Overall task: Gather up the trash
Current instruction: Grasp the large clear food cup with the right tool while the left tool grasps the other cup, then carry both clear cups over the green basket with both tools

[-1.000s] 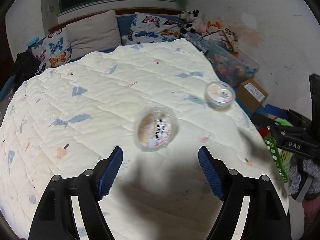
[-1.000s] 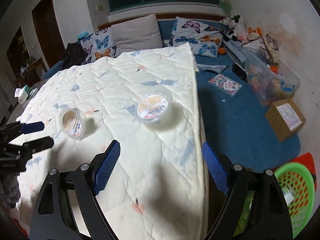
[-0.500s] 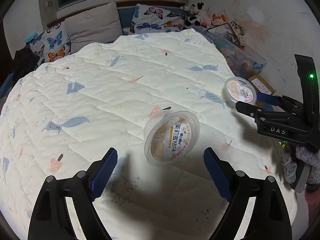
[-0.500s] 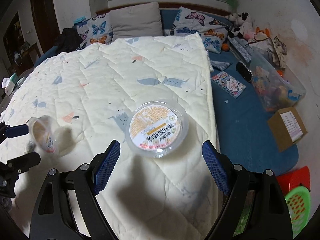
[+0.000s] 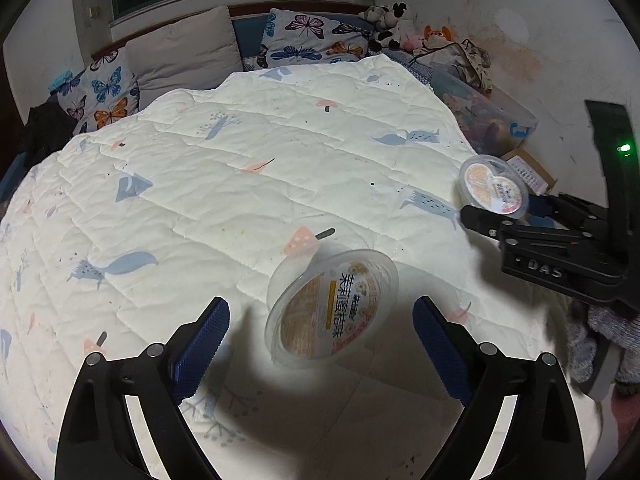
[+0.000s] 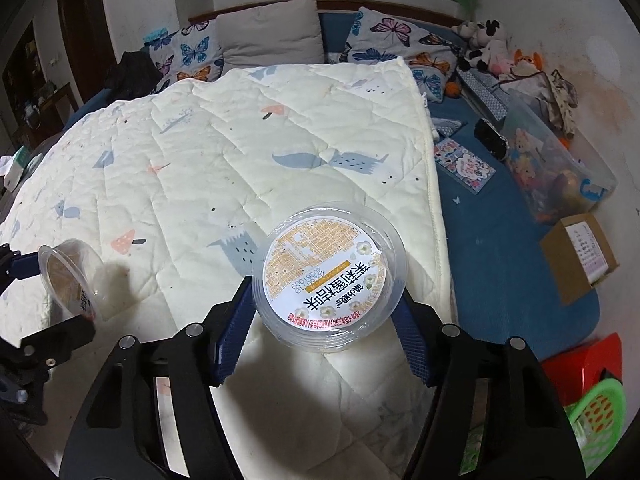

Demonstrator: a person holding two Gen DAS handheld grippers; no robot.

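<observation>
Two clear plastic food tubs with orange-and-white labels lie on a cream quilt (image 5: 248,208). One tub (image 5: 332,308) lies tilted on its side between the fingers of my left gripper (image 5: 320,332), which is open and not touching it. The other tub (image 6: 330,276) sits upright near the quilt's right edge between the blue pads of my right gripper (image 6: 326,312). The pads touch its sides. That tub (image 5: 492,188) and the right gripper (image 5: 560,248) also show in the left wrist view. The tilted tub (image 6: 70,276) shows at left in the right wrist view.
Pillows (image 5: 184,52) and soft toys (image 5: 392,20) line the bed's head. Right of the quilt are a blue sheet (image 6: 508,240), a clear bin of toys (image 6: 556,168), a cardboard box (image 6: 580,256), a green basket (image 6: 600,416) and a red object (image 6: 580,364).
Both grippers moved forward to their tubs. The right gripper's fingers narrowed from wide open onto the sides of the upright tub. The left gripper stayed open around the tilted tub.
</observation>
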